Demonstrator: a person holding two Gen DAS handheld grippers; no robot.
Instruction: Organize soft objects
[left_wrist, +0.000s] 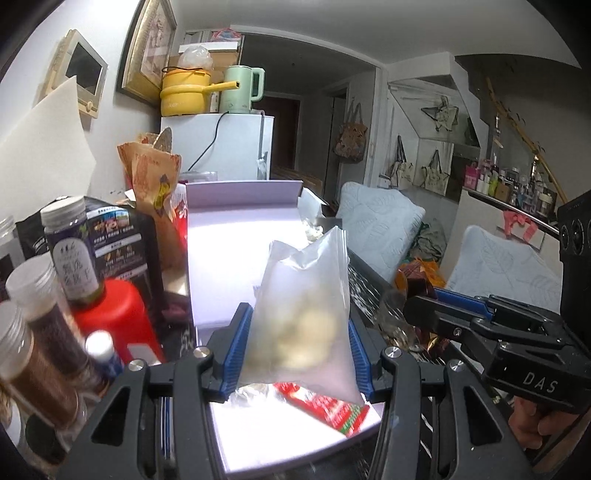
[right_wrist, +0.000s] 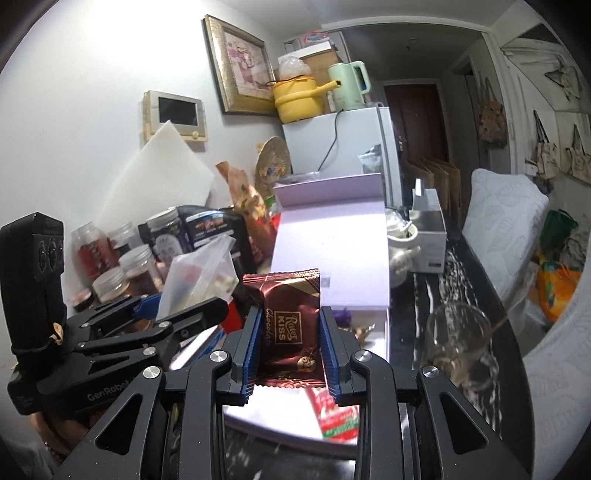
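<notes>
My left gripper (left_wrist: 295, 332) is shut on a clear zip bag (left_wrist: 303, 306) holding pale round pieces, held above the open white box (left_wrist: 221, 266). It also shows in the right wrist view (right_wrist: 201, 273), held in the left gripper (right_wrist: 177, 306) at left. My right gripper (right_wrist: 288, 339) is shut on a dark red Chocolate Kiss packet (right_wrist: 286, 328) over the same white box (right_wrist: 332, 251). In the left wrist view the right gripper (left_wrist: 417, 314) shows at the right edge. A red and green packet (left_wrist: 328, 410) lies in the box below.
Jars and a red bottle (left_wrist: 110, 317) crowd the left. Snack bags (left_wrist: 155, 184) stand behind them. A glass mug (right_wrist: 458, 343) sits on the dark marbled table at right, with a white pot (right_wrist: 402, 243) and grey box (right_wrist: 430, 236) behind. A fridge (left_wrist: 229, 144) stands at back.
</notes>
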